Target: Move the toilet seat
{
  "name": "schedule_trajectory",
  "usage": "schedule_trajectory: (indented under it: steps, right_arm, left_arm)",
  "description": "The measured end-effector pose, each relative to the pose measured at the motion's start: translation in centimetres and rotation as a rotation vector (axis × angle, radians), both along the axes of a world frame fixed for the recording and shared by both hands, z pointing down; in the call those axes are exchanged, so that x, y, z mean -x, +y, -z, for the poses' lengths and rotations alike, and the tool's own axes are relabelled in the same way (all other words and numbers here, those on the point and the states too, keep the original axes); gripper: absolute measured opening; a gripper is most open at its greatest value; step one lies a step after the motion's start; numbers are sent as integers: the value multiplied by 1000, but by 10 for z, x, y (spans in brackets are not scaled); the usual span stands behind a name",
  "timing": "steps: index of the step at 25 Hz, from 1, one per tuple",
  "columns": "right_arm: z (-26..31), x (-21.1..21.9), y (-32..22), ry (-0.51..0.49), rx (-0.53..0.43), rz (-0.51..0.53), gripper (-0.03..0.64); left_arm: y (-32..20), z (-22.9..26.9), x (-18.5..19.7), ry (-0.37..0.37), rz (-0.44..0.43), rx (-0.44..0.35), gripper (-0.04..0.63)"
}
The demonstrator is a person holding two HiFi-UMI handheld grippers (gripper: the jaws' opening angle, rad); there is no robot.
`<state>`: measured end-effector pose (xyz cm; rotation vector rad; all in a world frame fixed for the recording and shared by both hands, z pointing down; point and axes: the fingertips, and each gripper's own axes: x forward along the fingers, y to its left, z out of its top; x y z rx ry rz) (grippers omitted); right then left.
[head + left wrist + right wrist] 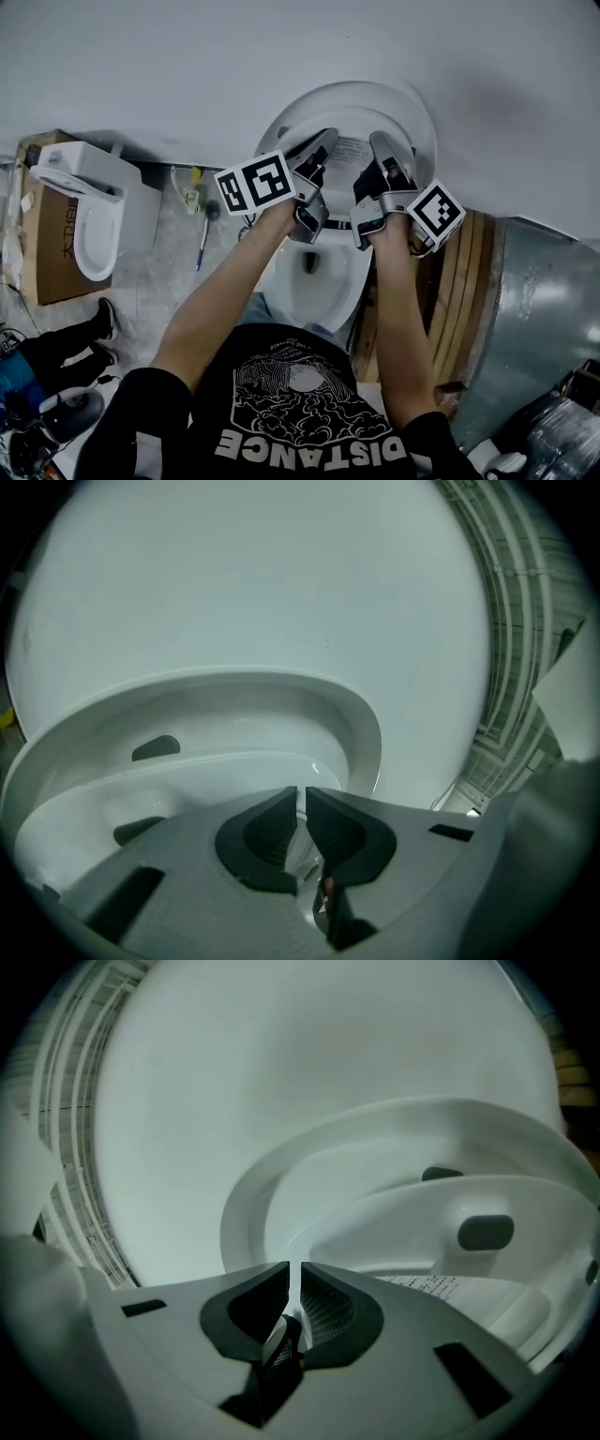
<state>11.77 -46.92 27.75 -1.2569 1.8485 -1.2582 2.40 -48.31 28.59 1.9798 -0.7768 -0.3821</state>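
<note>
The white toilet seat (349, 155) is lifted off the bowl (314, 277), in front of the raised lid (347, 98) that leans on the wall. My left gripper (322, 145) is shut on the seat's left rim and my right gripper (380, 148) on its right rim. In the left gripper view the jaws (302, 803) stand almost together with a thin white edge of the seat (366, 733) between them. The right gripper view shows the same: jaws (295, 1283) pinching the seat (394, 1119), whose underside carries dark bumpers (486, 1232). The lid (281, 1072) fills the background.
A second white toilet (89, 206) sits on a cardboard box (47, 244) at the left. Small tools (202, 239) lie on the floor beside it. Wooden planks (464, 272) and a large metal drum (539, 319) crowd the right side. A shoe (105, 319) shows at the lower left.
</note>
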Motion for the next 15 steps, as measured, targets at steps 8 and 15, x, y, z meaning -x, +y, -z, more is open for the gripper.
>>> schedule_trajectory:
  steps: [8,15]
  right_arm:
    - [4,17,5,-3,-25,65,44]
    - [14,16,38,102,-31,120,44]
  left_arm:
    - [9,2,-3,-72,18,-29,40]
    - [45,18,-18,-175,40,-90,31]
